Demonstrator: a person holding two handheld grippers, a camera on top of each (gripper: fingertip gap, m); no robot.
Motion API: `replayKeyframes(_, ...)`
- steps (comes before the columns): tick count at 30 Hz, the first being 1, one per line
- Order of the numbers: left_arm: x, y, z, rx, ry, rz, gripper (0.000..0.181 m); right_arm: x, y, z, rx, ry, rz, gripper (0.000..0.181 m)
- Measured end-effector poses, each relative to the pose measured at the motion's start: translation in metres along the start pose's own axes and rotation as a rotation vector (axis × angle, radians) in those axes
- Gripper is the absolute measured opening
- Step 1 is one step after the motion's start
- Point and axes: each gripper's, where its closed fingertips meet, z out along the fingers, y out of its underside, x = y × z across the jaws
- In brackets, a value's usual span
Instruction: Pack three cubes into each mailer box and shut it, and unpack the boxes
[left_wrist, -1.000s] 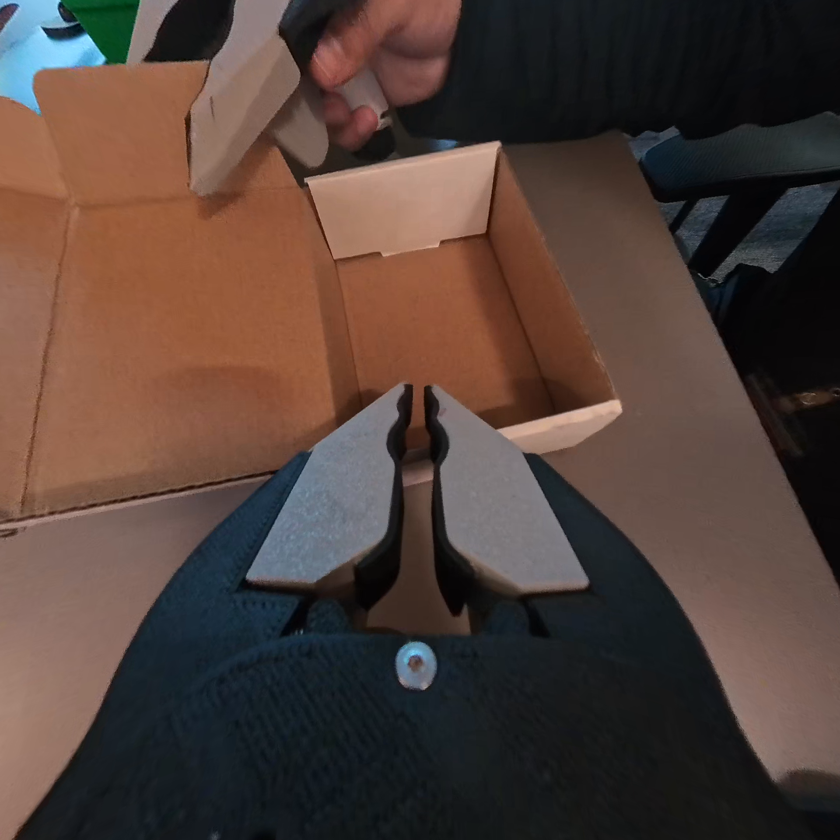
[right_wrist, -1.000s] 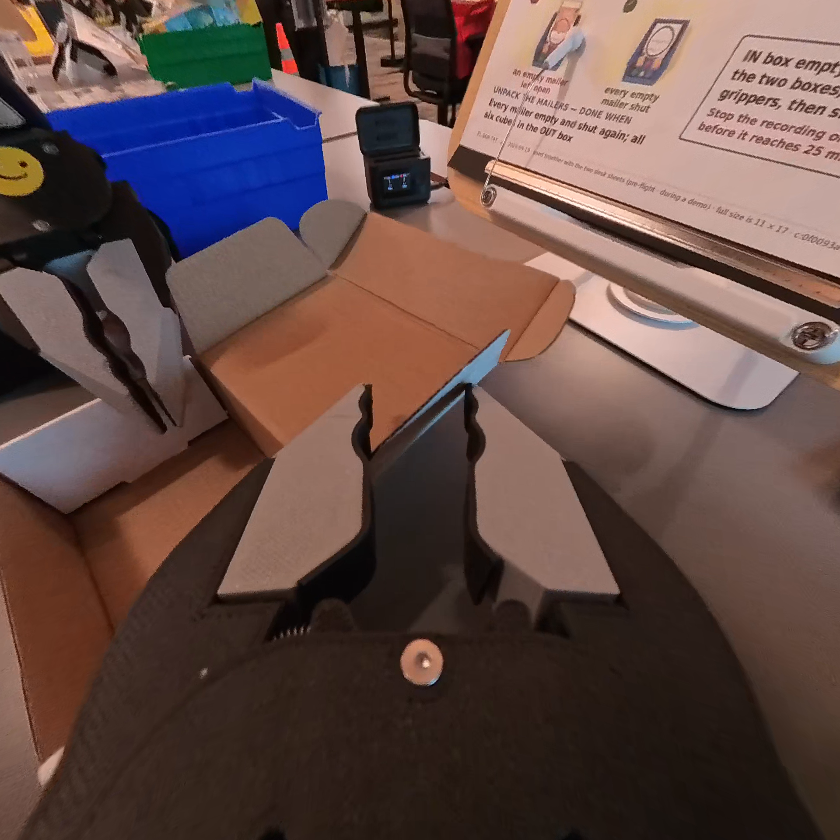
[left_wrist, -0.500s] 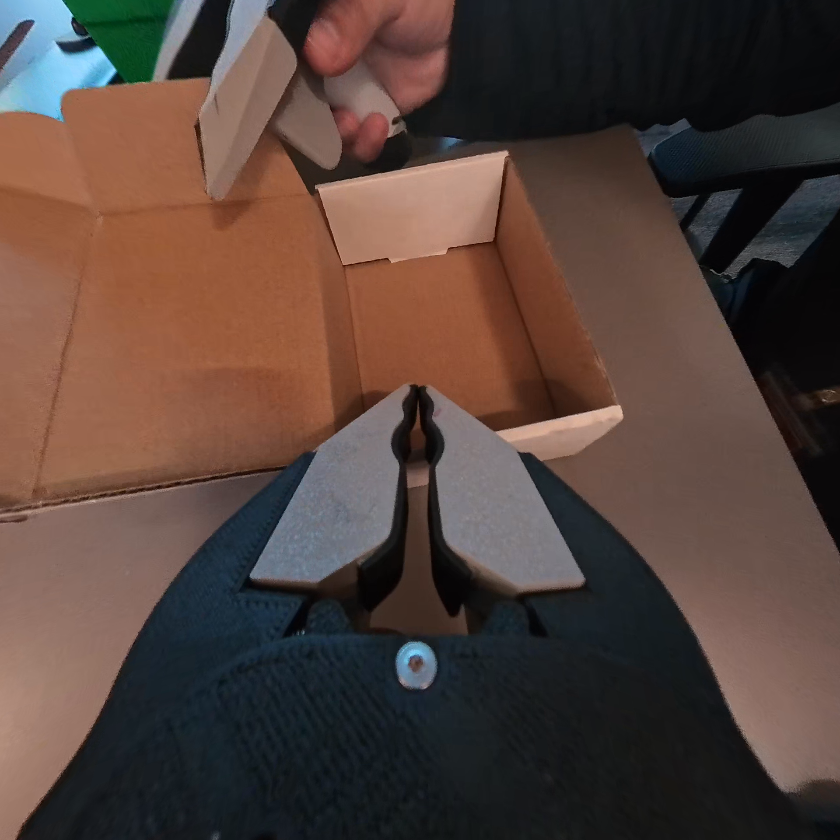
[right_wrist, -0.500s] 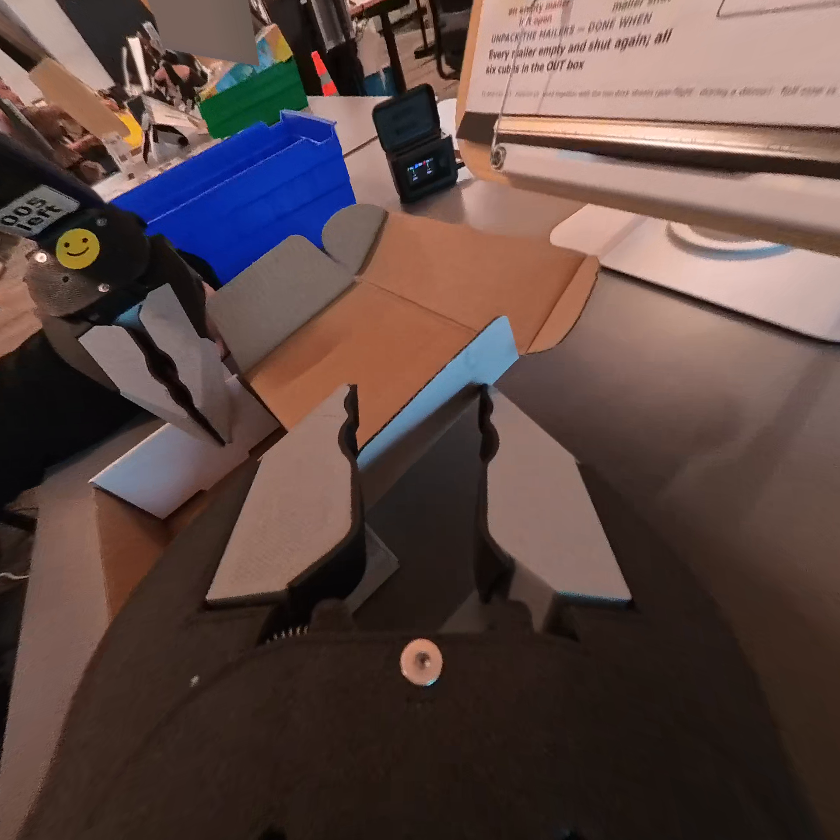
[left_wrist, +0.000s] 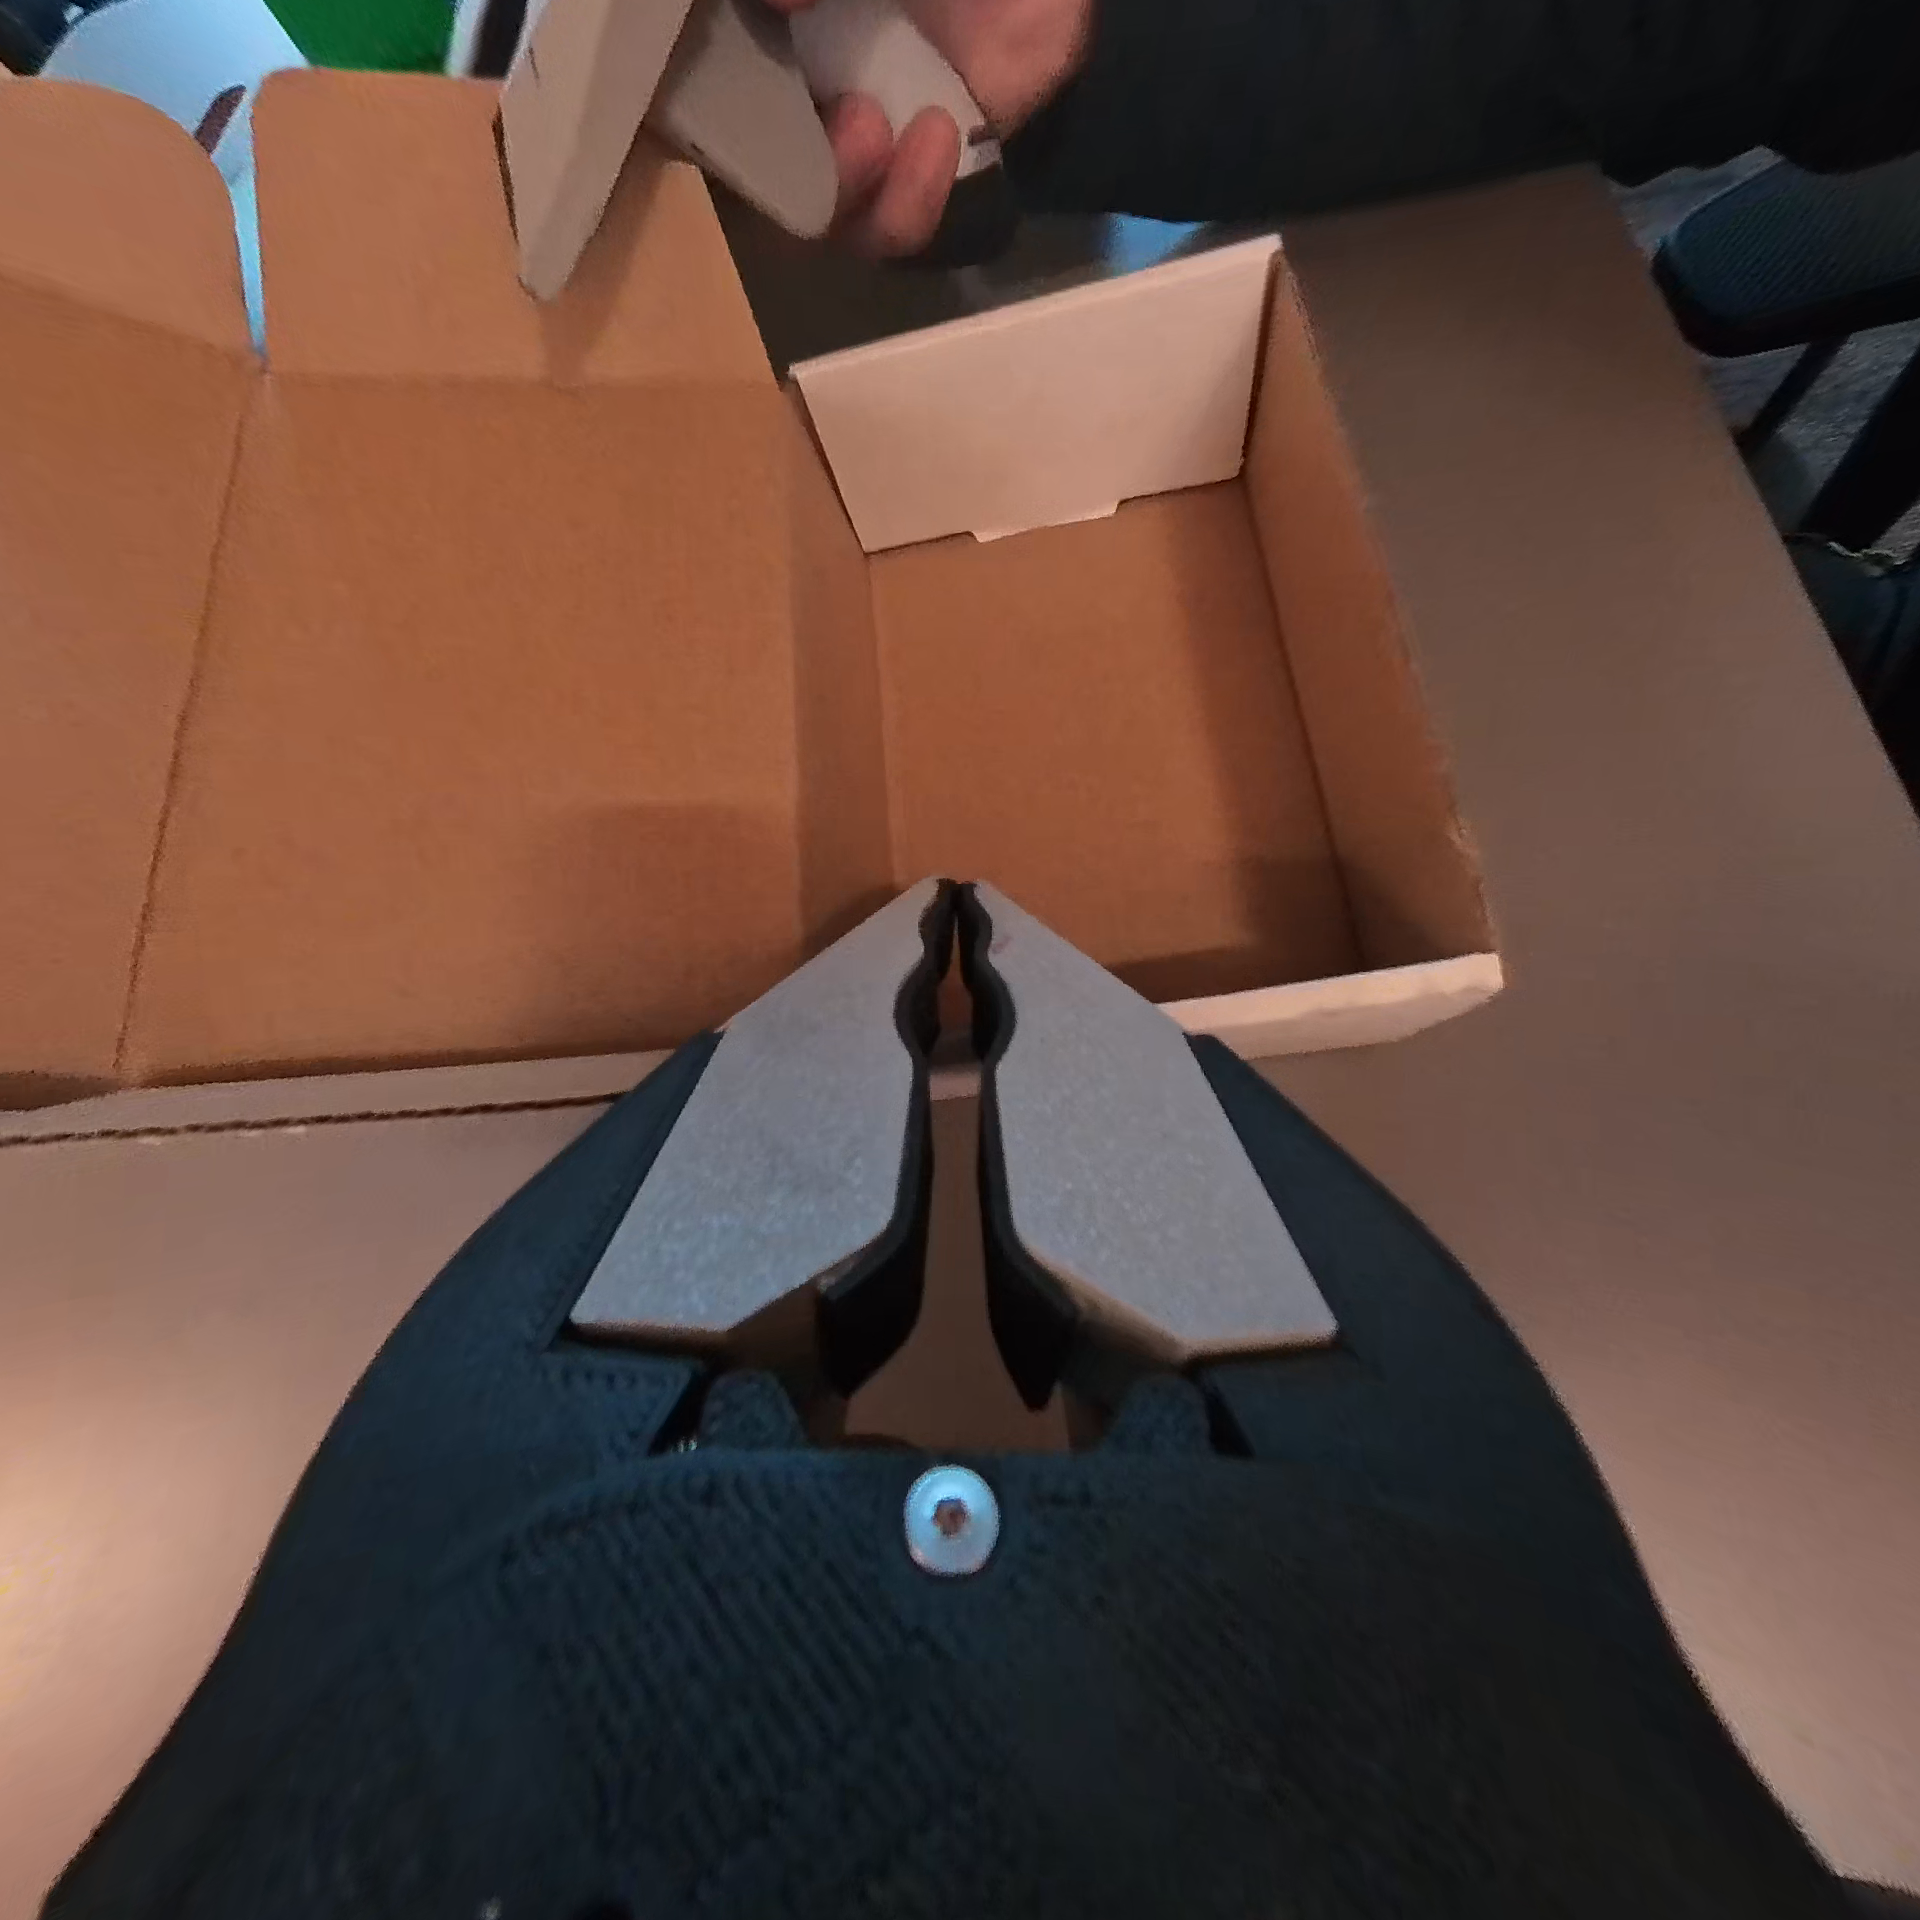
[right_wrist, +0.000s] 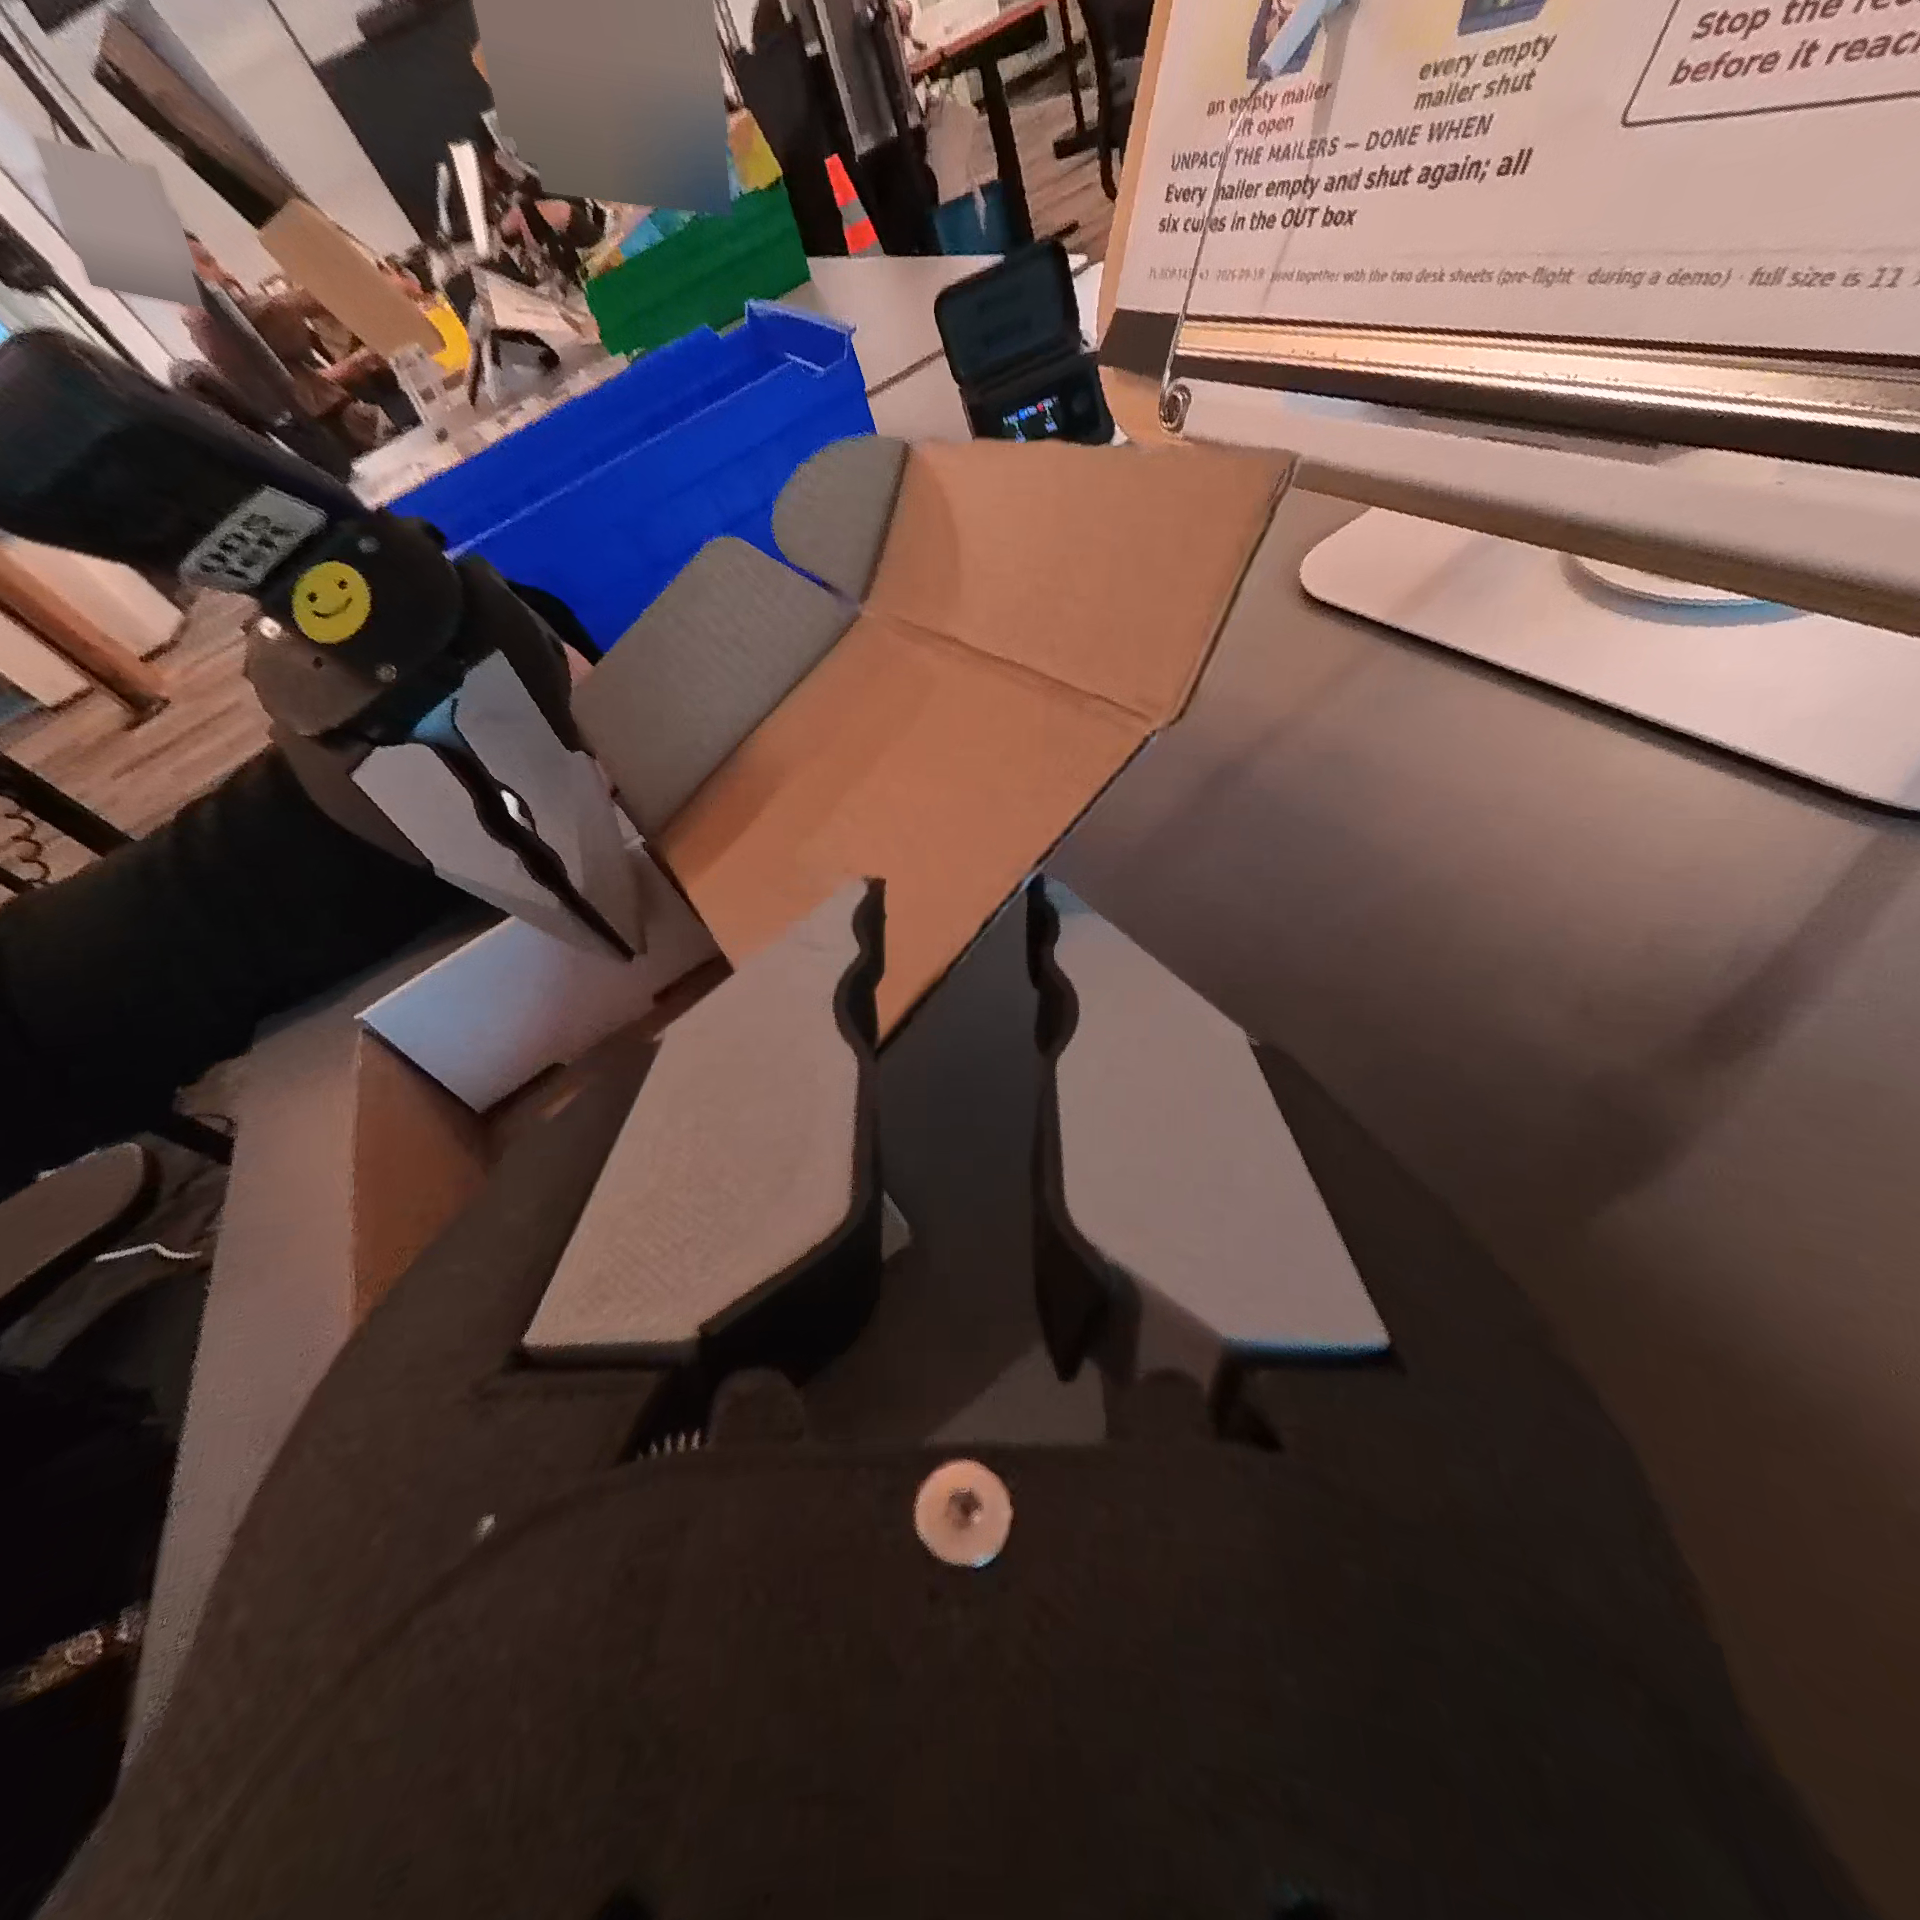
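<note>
Cardboard mailer box (left_wrist: 1091, 727) lid raised; left gripper (left_wrist: 951, 894) now together, right gripper (right_wrist: 951, 914) apart.

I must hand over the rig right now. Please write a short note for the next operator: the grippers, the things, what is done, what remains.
Left gripper: shut, nothing seen in it, tips down at the near white wall of the brown cardboard mailer box.
Right gripper: open, at the edge of the box's lid; the edge shows between its fingers, but contact cannot be told.
Things: the box stands open on the grey table with nothing inside. No cubes are in view. The blue plastic bin is behind the box, its contents hidden.
Done: box open and empty.
Left: probably shut the lid if unpacking; otherwise load three cubes first.
</note>
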Motion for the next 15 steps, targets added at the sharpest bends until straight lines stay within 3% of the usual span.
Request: replayKeyframes(15,0.0,-0.001,-0.004,0.012,0.003,-0.003,0.001,0.006,0.013,0.001,-0.096,0.063,-0.056,0.018)
